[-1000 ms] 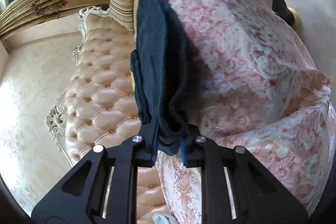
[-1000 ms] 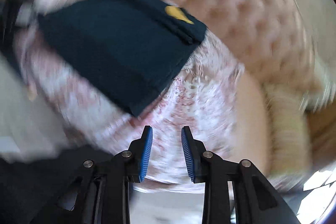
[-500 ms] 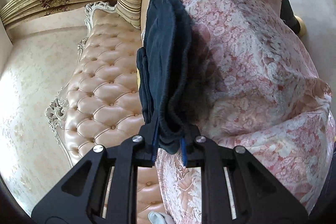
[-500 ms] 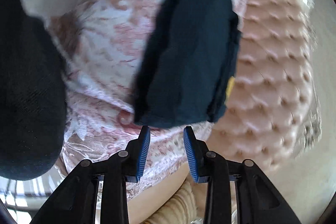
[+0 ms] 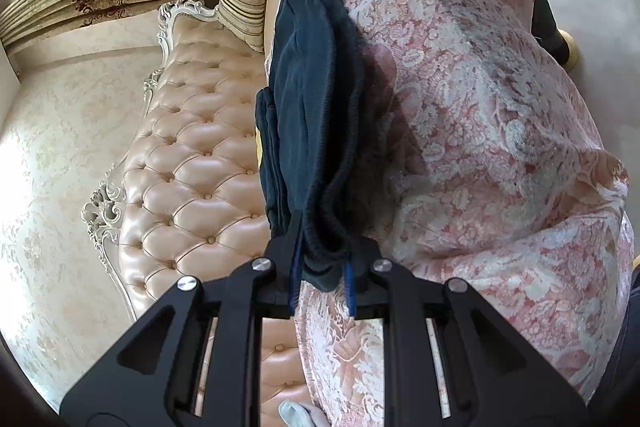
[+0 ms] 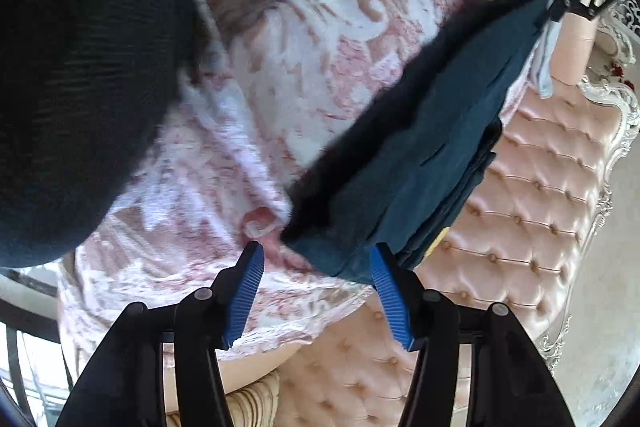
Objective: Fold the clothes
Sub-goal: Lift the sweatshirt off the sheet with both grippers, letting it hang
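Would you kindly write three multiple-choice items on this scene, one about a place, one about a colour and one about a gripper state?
1. Where does the folded garment lie?
A. on the floor
B. on the floral cover over the sofa seat
C. on a table

2. What colour is the garment?
A. dark blue
B. red
C. white

3. How does the right gripper stand?
A. shut on the garment
B. open at the garment's near edge
C. out of view

Key: 1 B, the garment rests on the floral cover beside the tufted sofa back. 2 A, its cloth is dark blue in both views. 3 B, the right gripper has its jaws spread apart, while the left gripper is shut on the garment's other end.
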`<state>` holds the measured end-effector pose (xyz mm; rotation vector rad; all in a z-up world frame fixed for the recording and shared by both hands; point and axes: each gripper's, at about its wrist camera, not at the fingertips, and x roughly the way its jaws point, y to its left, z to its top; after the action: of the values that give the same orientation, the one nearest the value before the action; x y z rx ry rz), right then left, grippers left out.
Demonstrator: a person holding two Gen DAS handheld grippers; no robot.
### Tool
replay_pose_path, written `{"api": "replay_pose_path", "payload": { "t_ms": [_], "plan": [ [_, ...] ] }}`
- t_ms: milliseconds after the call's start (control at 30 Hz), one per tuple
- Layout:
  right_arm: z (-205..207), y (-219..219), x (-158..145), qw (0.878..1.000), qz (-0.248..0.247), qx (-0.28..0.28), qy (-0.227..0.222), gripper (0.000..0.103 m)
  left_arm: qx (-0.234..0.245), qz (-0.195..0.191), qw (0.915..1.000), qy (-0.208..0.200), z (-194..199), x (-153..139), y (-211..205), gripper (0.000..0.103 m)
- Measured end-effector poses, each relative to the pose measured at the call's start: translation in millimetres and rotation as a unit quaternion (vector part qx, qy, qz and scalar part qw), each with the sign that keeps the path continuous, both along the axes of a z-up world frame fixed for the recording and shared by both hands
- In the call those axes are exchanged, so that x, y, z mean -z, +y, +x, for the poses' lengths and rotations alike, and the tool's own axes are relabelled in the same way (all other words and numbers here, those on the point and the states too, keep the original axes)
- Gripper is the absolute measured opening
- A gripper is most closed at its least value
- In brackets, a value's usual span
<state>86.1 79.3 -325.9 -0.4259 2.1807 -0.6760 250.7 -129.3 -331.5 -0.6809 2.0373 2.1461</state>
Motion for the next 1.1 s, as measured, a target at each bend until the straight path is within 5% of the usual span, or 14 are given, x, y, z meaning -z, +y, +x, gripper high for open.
{"api": "replay_pose_path", "payload": {
  "t_ms": [333, 400, 533, 900, 1100],
  "plan": [
    [-6, -13, 10, 1.0, -0.011, -0.014, -0.008, 0.053, -0.005, 0.003, 1.0, -0.004, -1, 2, 1, 0.019],
    [-5, -16, 9, 1.0, -0.009, -0.005, -0.013, 0.013, -0.006, 0.004, 1.0, -0.005, -1, 2, 1, 0.019],
    [-2, -19, -2, 0.999, -0.031, 0.008, -0.029, 0.012, -0.014, 0.013, 0.9998, -0.001, -2, -5, 0, 0.019],
    [-7, -23, -32, 0.997, -0.076, -0.006, 0.017, 0.011, -0.037, 0.021, 0.999, 0.017, -10, -41, -9, 0.019],
    [2, -30, -36, 0.996, -0.083, 0.01, 0.007, 0.01, -0.048, 0.045, 0.9978, 0.001, -7, -41, -6, 0.01]
  ]
}}
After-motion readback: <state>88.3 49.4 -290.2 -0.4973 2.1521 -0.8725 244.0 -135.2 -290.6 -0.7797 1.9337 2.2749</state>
